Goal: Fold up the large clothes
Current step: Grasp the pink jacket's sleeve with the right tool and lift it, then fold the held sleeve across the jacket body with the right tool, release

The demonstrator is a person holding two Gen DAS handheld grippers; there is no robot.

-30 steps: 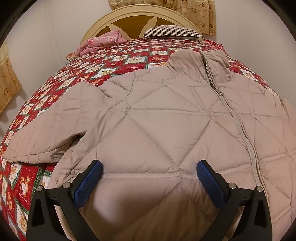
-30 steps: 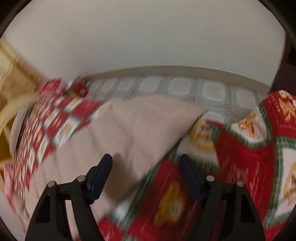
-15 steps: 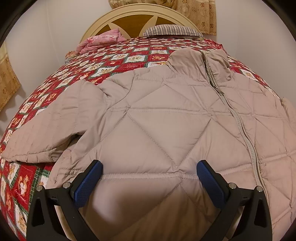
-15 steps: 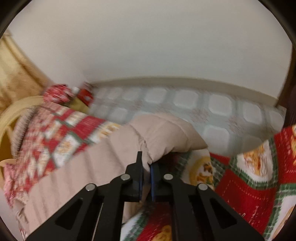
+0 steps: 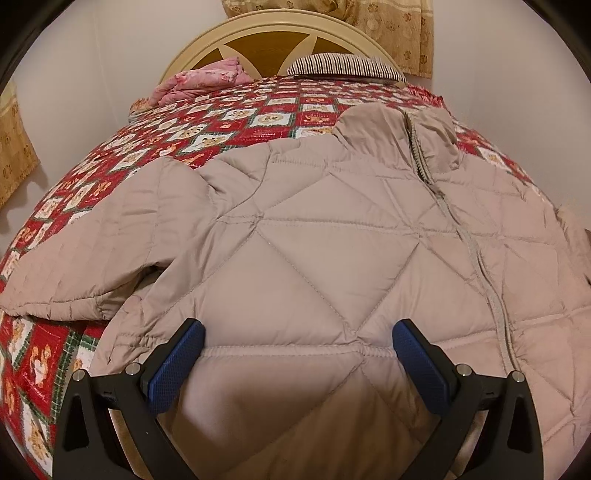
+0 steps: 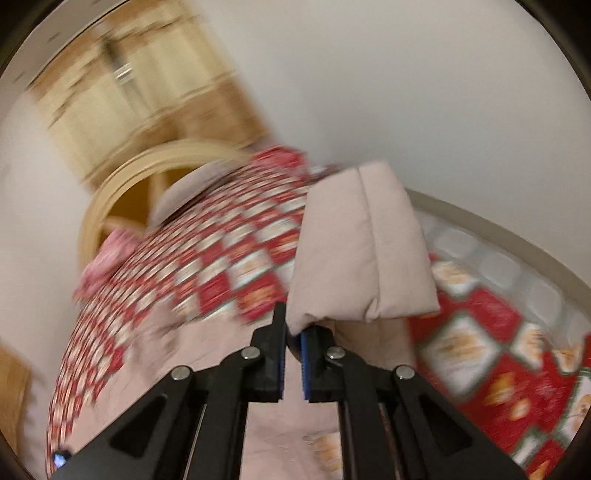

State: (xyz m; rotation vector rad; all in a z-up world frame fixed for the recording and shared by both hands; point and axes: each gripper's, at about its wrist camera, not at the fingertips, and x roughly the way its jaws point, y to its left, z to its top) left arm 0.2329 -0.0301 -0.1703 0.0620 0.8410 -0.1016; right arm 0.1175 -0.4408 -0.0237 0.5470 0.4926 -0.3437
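Note:
A beige quilted jacket (image 5: 314, 258) lies spread front-up on the bed, zipper (image 5: 476, 258) closed, collar toward the headboard. Its left sleeve (image 5: 92, 258) lies out to the left. My left gripper (image 5: 299, 343) is open and hovers over the jacket's lower hem, holding nothing. My right gripper (image 6: 291, 332) is shut on the cuff end of the jacket's right sleeve (image 6: 358, 251), which is lifted and stands up above the bed. The right wrist view is blurred by motion.
The bed has a red patchwork cover (image 5: 229, 122) with teddy-bear squares. A pink folded blanket (image 5: 203, 79) and a striped pillow (image 5: 343, 68) lie by the cream headboard (image 5: 280, 33). Tiled floor (image 6: 517, 258) and a wall lie beyond the bed's right edge.
My right gripper shut on the sleeve's cuff, then lifted it and swung it toward the jacket's body. My left gripper stayed open over the hem, hardly moving.

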